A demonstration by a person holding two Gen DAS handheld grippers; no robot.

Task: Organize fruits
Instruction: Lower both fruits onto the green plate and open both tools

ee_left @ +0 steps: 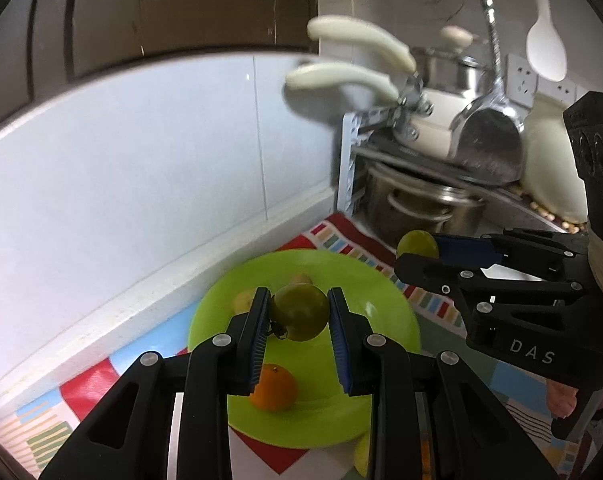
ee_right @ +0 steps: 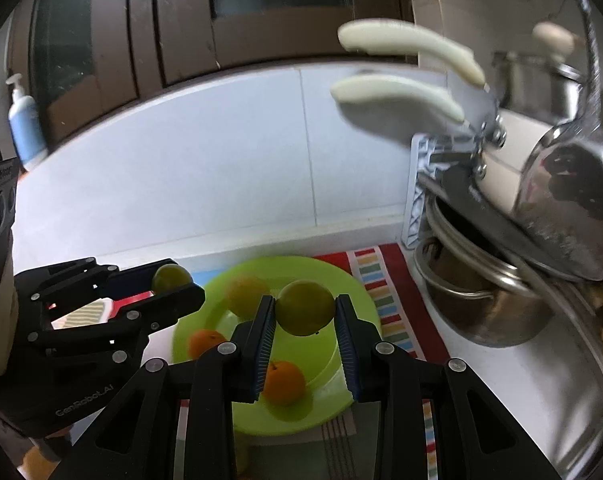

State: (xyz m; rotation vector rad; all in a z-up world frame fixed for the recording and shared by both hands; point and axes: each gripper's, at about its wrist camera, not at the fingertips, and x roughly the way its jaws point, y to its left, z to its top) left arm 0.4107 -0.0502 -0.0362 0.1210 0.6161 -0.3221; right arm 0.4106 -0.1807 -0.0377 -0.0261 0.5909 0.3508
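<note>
The left claw (ee_left: 299, 316) is closed on a green fruit (ee_left: 299, 312), with both blue pads pressing its sides, and it holds the fruit above the green plate (ee_left: 381, 412). The right claw (ee_right: 305, 314) is closed in the same way on a second green fruit (ee_right: 305, 307), also above this plate. On the plate lie two oranges (ee_right: 283, 383), and a blurred yellowish fruit (ee_right: 245, 294) sits near its far rim. The plate stands on a striped colourful cloth (ee_right: 385, 300) that covers the worktop (ee_right: 501, 364). To the right of the plate, steel pots (ee_right: 481, 304) are stacked beside a white rack (ee_right: 415, 200).
</note>
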